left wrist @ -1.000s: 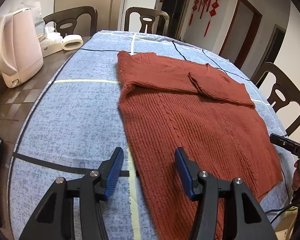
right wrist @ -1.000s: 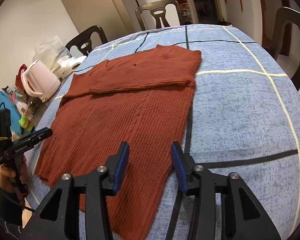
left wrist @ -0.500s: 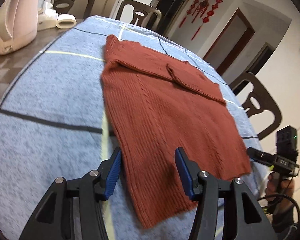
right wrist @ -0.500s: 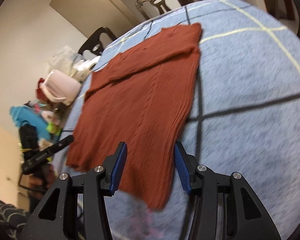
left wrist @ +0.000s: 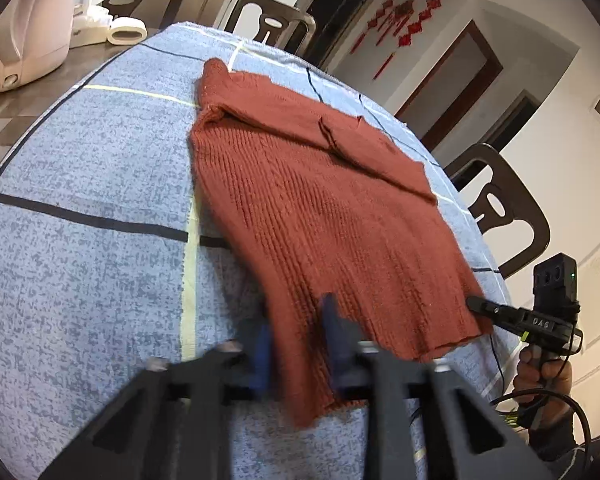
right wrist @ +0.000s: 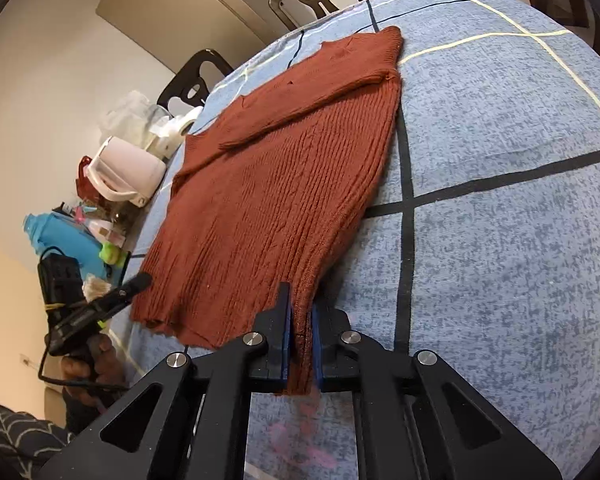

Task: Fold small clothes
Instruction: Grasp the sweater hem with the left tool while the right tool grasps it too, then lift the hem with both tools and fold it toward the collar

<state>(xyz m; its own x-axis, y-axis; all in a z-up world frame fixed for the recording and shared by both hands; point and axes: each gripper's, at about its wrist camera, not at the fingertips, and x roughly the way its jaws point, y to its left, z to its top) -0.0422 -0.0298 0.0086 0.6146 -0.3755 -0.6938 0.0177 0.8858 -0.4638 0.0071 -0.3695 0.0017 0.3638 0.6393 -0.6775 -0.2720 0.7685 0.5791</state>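
Rust-red knitted sweater (left wrist: 324,216) lies centre frame on the blue-covered surface (left wrist: 80,264), each bottom-hem corner clamped by the just-closed left hand-held gripper (left wrist: 296,344) and right hand-held gripper (right wrist: 300,332)

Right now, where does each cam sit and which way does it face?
Left wrist: on the left gripper, angled down across the blue table cloth at the rust sweater; own blurred fingers on its near hem corner; right gripper and hand at right.
Right wrist: on the right gripper, same downward tilt; jaws shut on the other hem corner; left gripper and hand at left.
Shared: sweater, cloth, white kettle, chairs.
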